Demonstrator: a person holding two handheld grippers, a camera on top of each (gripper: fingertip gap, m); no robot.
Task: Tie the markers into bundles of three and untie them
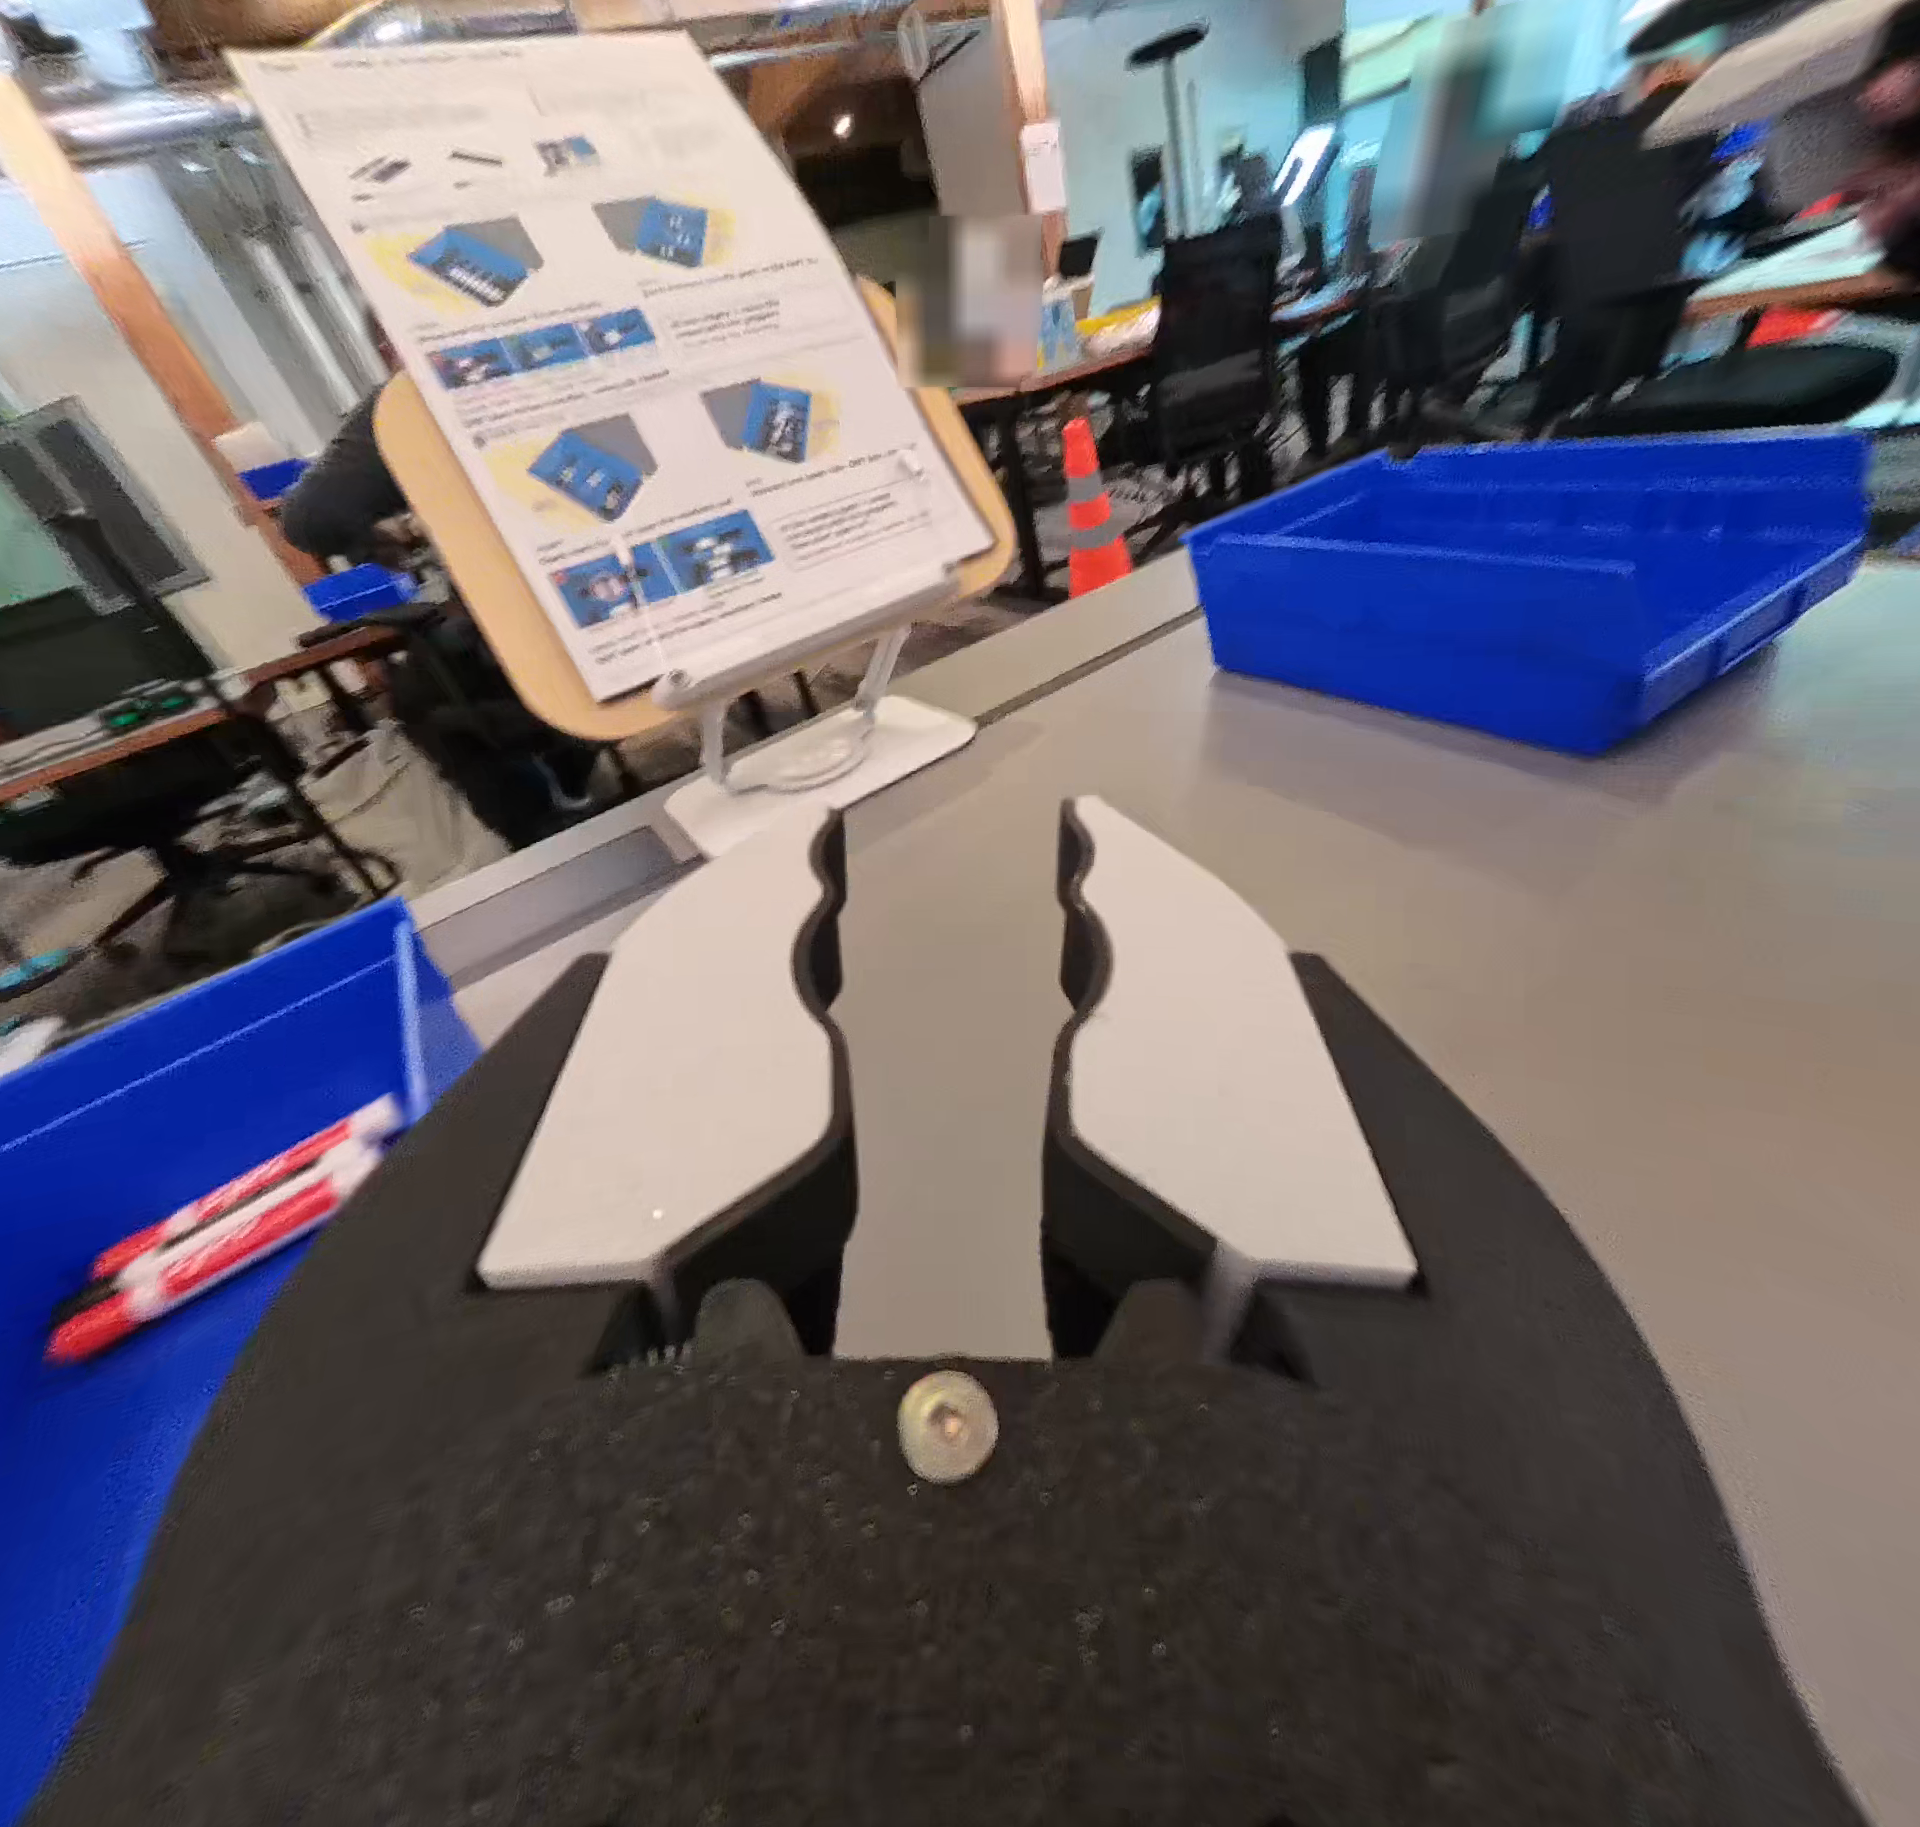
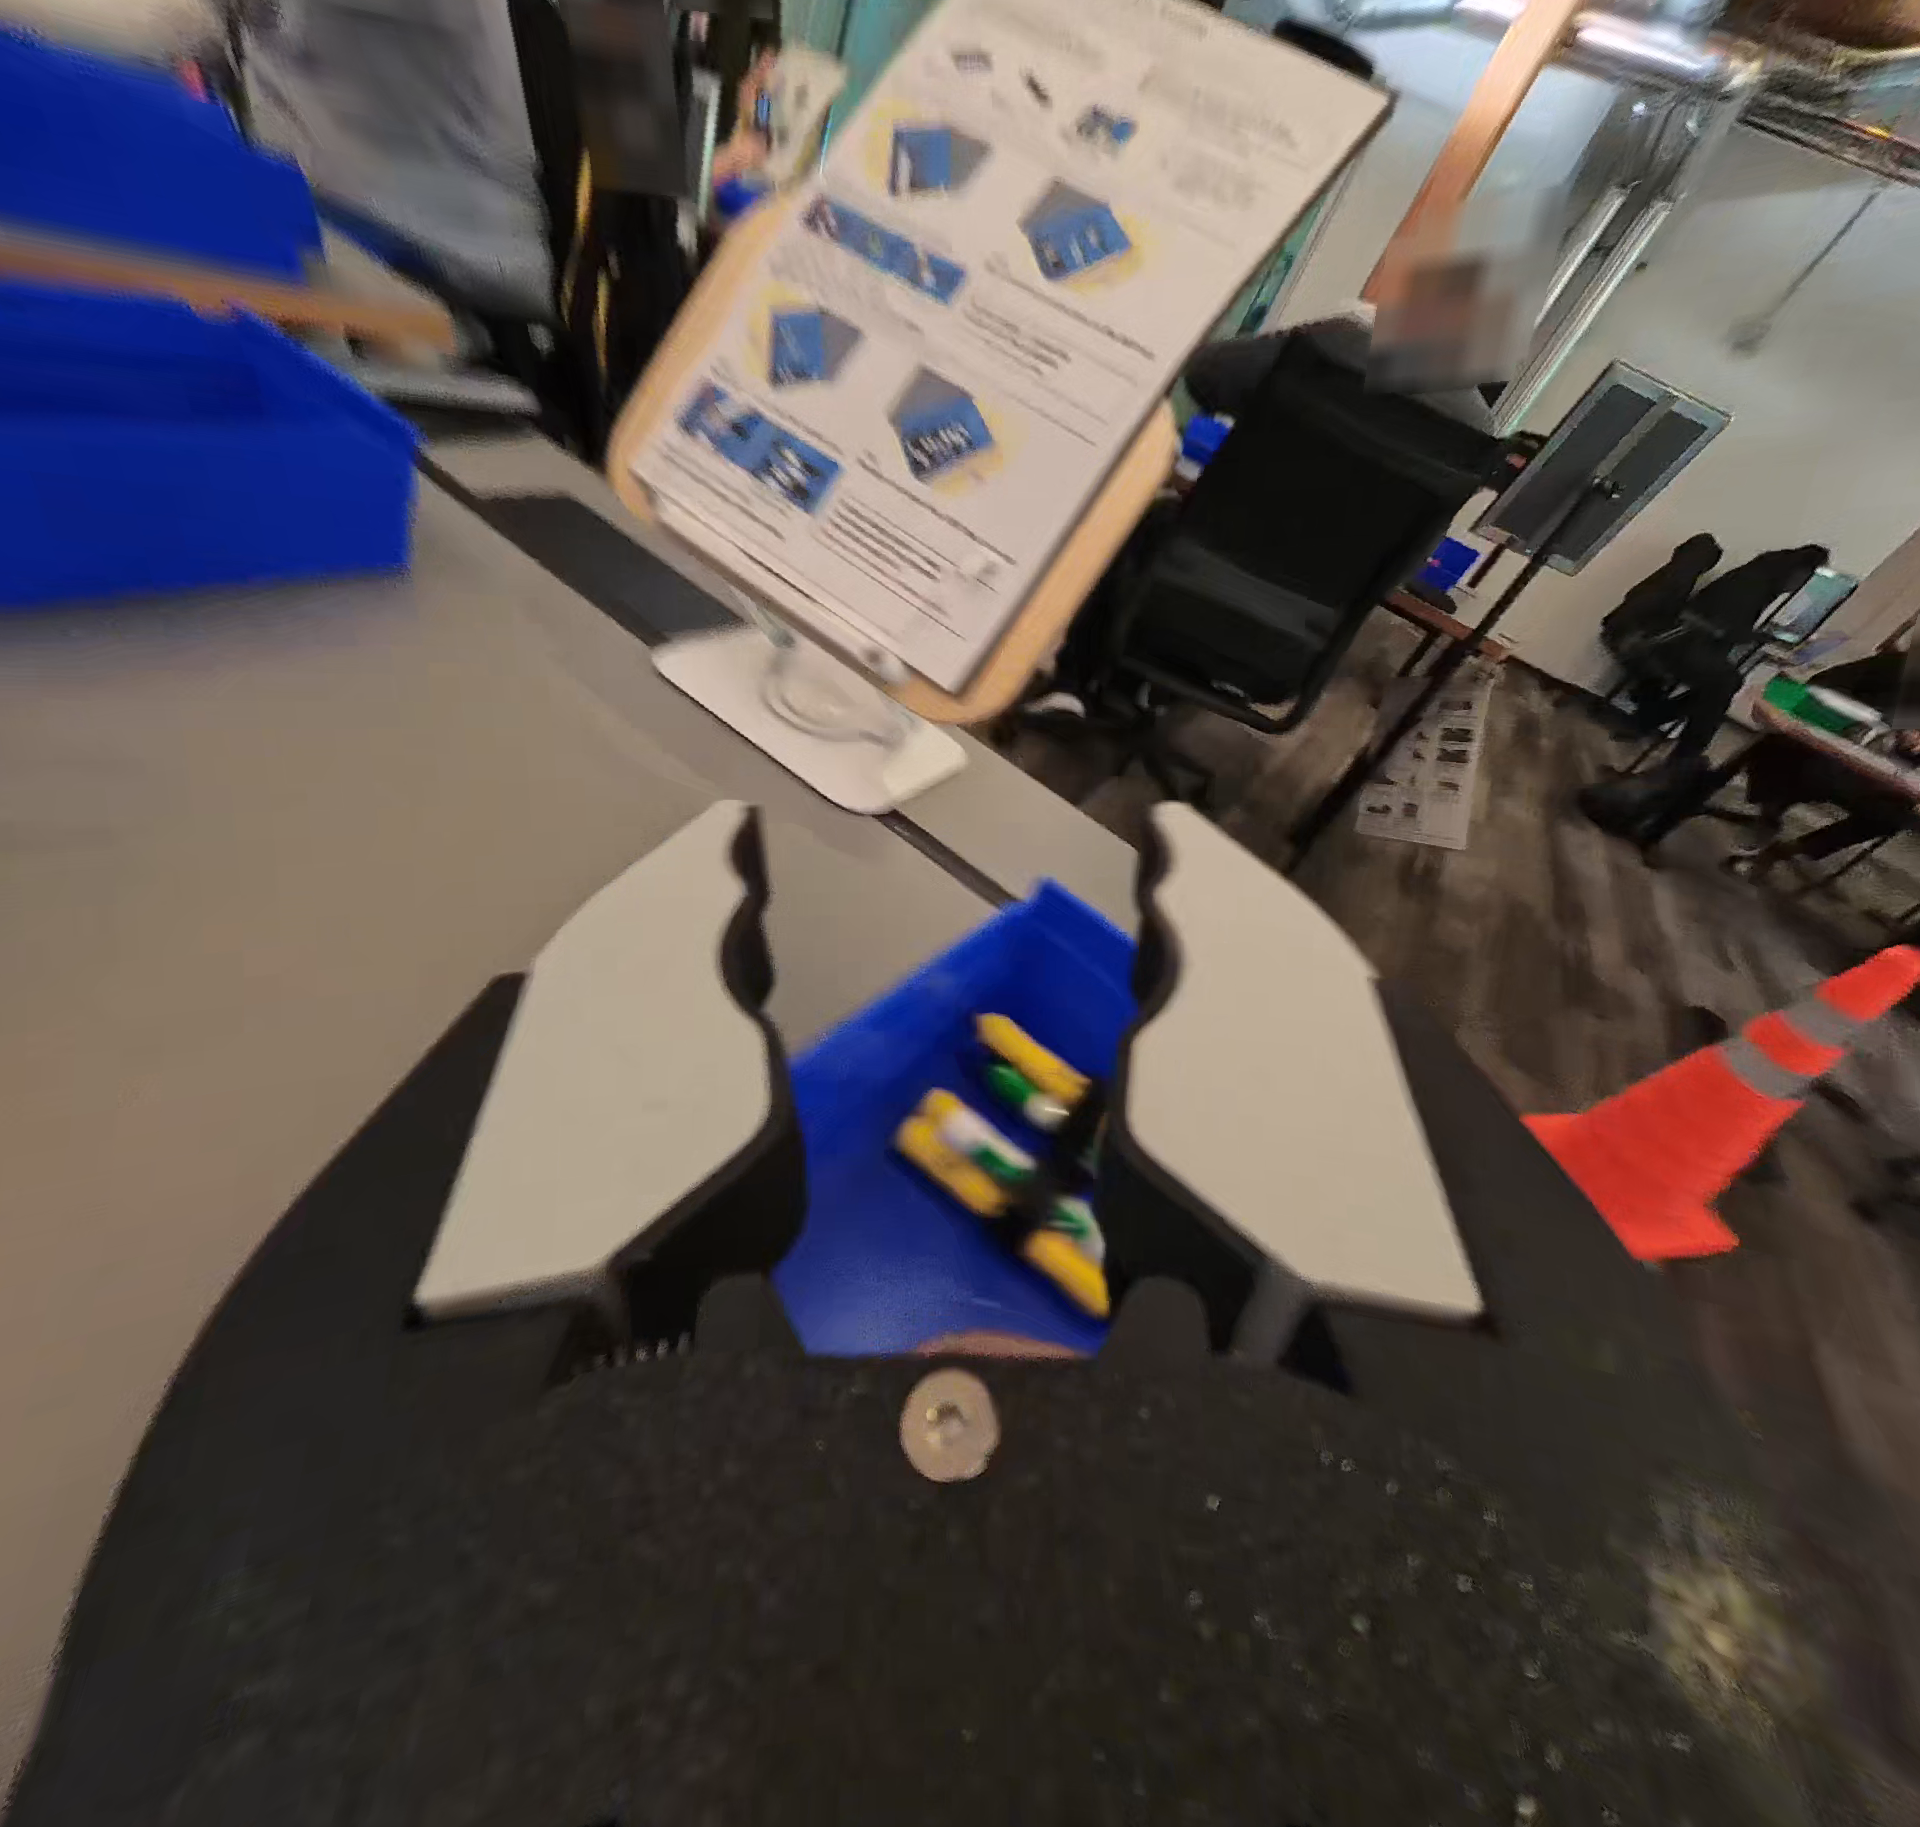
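Observation:
In the left wrist view, red markers [image 1: 223,1227] lie together in a blue bin [image 1: 125,1133] at the lower left. My left gripper [image 1: 951,821] is open and empty above the bare grey table [image 1: 1455,946], to the right of that bin. In the right wrist view, yellow and green markers [image 2: 1023,1154] lie in a small blue bin [image 2: 883,1227], seen between my fingers. My right gripper [image 2: 945,832] is open and empty above that bin. Whether any markers are tied, I cannot tell through the blur.
A stand with an instruction sheet [image 1: 623,354] is at the table's far edge; it also shows in the right wrist view [image 2: 987,323]. A large blue bin [image 1: 1538,582] sits at the right, seen at the left in the right wrist view [image 2: 156,375]. An orange cone [image 2: 1714,1102] stands on the floor. Left tips to right tips: about 40 cm.

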